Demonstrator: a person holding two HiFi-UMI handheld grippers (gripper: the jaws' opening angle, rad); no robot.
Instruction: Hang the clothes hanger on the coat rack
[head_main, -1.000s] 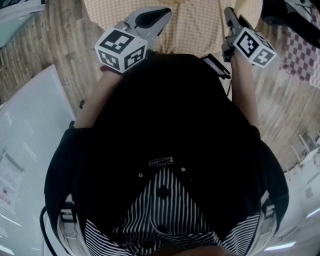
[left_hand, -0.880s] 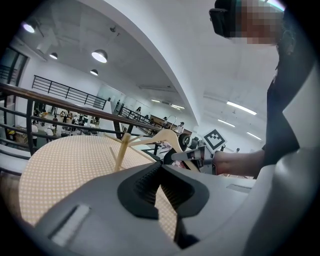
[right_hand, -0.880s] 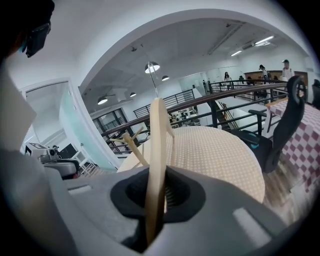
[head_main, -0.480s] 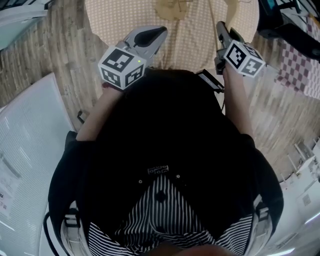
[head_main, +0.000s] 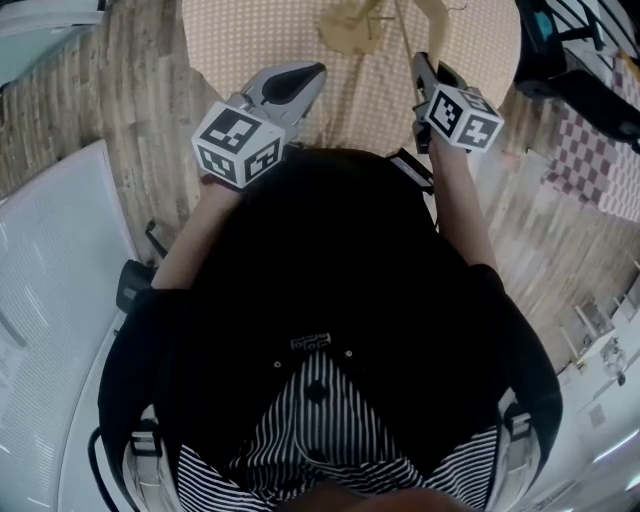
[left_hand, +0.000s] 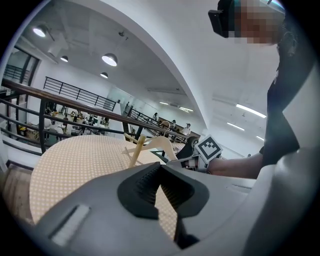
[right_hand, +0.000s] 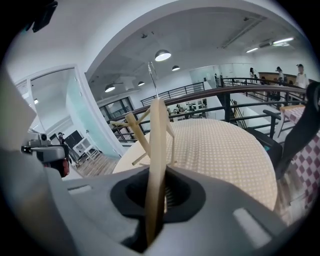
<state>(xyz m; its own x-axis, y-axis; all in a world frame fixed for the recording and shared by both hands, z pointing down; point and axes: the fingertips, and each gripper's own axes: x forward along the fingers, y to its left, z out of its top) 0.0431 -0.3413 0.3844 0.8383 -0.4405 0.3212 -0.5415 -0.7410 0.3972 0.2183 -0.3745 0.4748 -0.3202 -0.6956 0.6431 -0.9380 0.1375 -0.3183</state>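
My right gripper (head_main: 421, 66) is shut on a pale wooden clothes hanger (right_hand: 156, 150), seen edge-on between its jaws, with the metal hook (right_hand: 152, 76) pointing up. Just beyond it, a small wooden coat rack (right_hand: 135, 131) of slanted pegs stands on the round table; it also shows as the coat rack (head_main: 346, 25) at the top of the head view. The left gripper view shows the hanger (left_hand: 163, 145) beside the rack (left_hand: 136, 150) and the right gripper's marker cube (left_hand: 208, 148). My left gripper (head_main: 303, 80) hovers over the table's near edge, shut and holding nothing.
The round table (head_main: 250, 40) has an orange dotted cloth. A checked cloth (head_main: 592, 165) and dark furniture (head_main: 565, 55) lie to the right, a white panel (head_main: 60, 260) to the left. A dark railing (right_hand: 226, 89) runs behind the table.
Both grippers have moved forward over the table toward the coat rack, the right one more than the left. More of the table and rack now shows in the head view.
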